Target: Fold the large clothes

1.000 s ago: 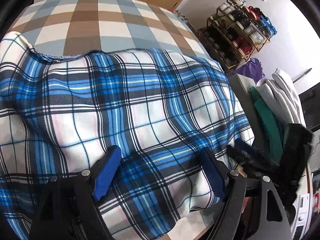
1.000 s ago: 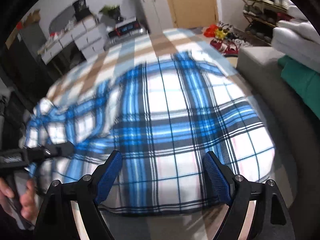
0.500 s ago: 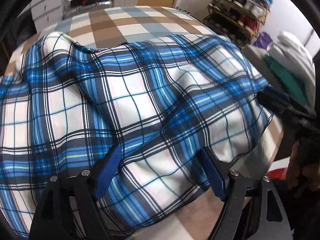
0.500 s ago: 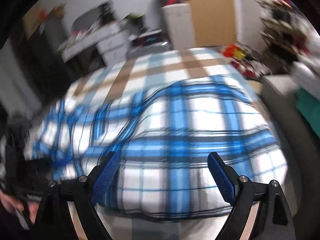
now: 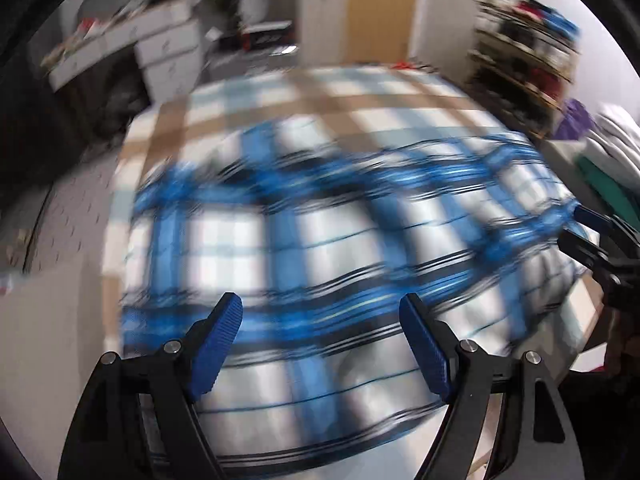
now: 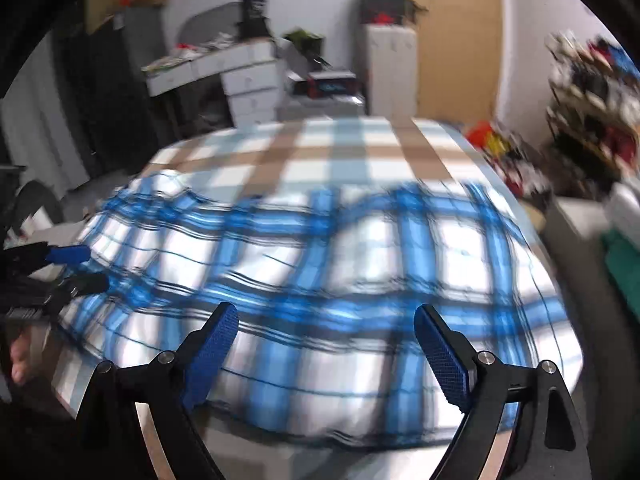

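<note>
A large blue, white and black plaid garment lies spread over a table covered with a brown, white and pale blue checked cloth. My left gripper hovers open above the garment's near edge, nothing between its blue pads. In the right wrist view the same garment fills the middle. My right gripper is open over its near edge, also holding nothing. The right gripper shows at the garment's right end in the left wrist view. The left gripper shows at its left end in the right wrist view. Both views are blurred.
A shoe rack stands at the back right, and white drawers and a wooden door behind the table. Folded white and green clothes are stacked to the right on a grey seat. Floor lies left of the table.
Both grippers have lifted and drawn back from the garment, so more of the room shows. The left wrist view has swung left and now takes in the table's left edge and the floor.
</note>
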